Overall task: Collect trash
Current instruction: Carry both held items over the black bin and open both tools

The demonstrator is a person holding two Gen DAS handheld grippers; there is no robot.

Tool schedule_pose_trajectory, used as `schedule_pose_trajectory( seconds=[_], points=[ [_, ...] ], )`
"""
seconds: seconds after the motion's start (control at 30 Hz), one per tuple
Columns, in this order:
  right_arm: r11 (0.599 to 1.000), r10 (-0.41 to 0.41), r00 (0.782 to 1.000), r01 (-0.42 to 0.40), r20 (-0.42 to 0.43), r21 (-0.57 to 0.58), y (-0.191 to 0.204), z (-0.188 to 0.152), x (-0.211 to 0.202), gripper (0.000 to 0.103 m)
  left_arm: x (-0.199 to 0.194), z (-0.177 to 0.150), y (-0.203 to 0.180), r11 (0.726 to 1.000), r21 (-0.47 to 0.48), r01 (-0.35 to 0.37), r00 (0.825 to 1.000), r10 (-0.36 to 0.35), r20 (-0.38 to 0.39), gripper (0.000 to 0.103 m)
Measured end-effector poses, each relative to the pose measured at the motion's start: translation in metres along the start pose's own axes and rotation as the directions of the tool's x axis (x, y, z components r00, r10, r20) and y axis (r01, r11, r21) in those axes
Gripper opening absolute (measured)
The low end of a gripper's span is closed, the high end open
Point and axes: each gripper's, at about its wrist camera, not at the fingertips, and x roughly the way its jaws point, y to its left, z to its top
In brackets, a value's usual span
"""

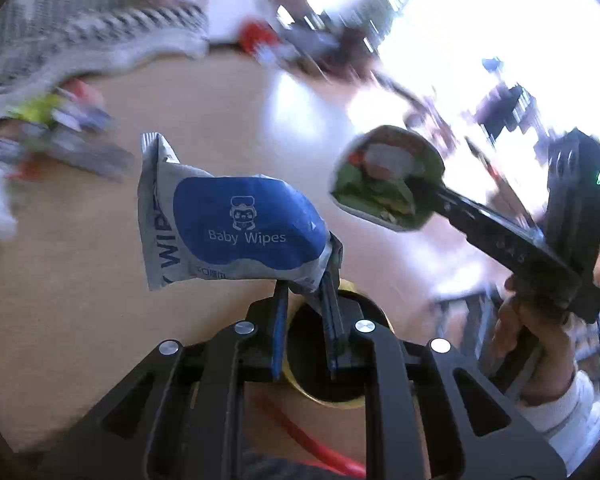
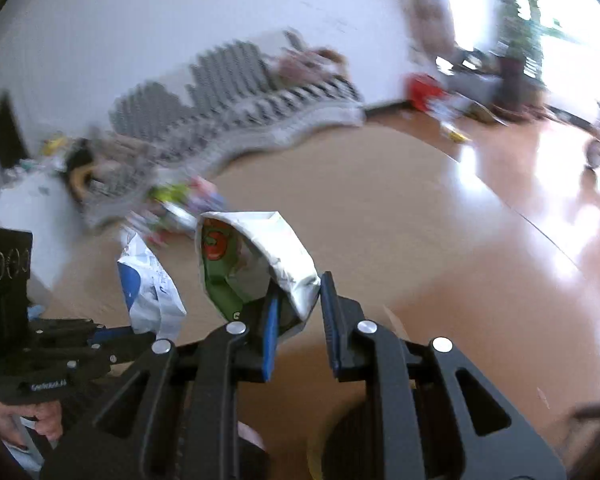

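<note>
Trash is held in both claws above the wooden floor. In the left wrist view, the left gripper is narrowed onto a crumpled corner of a baby wipes packet, which stands up from the blue-padded fingers at the middle of the frame, its blue label facing the camera. Below the fingers, at the lower centre, a round dark opening with a yellow rim is seen, partly hidden by the gripper body. At the right of that frame, the right gripper is seen from the side, gripped by a hand in a white sleeve, with a green and white snack wrapper at its tip. In the right wrist view, the right gripper is closed onto the white lower edge of that wrapper, at the centre of the frame. A blurred heap of colourful litter lies on the floor further off, near a grey patterned rug in the upper left.
</note>
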Motion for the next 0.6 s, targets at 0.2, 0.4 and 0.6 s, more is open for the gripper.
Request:
schedule_pose_trajectory(
  seconds=[0.2,0.4,0.6],
  points=[
    [0.976,-0.092,0.97,0.133,-0.224,0.175,-0.091,-0.079,0.026,0.02,0.134,-0.056,-0.038,0.996,0.0,0.087,0.94,-0.083,-0.331,0.015],
    [0.959,-0.103,0.943,0.179,-0.317,0.221,-0.124,-0.122,0.043,0.02,0.166,-0.077,-0.044,0.996,-0.022,0.091,0.905,-0.092,-0.416,0.015],
    [0.938,-0.06,0.935,0.172,-0.351,0.3,-0.129,-0.126,0.058,0.04,0.195,-0.066,-0.05,0.996,-0.027,0.082,0.894,-0.085,-0.441,0.035]
  ],
)
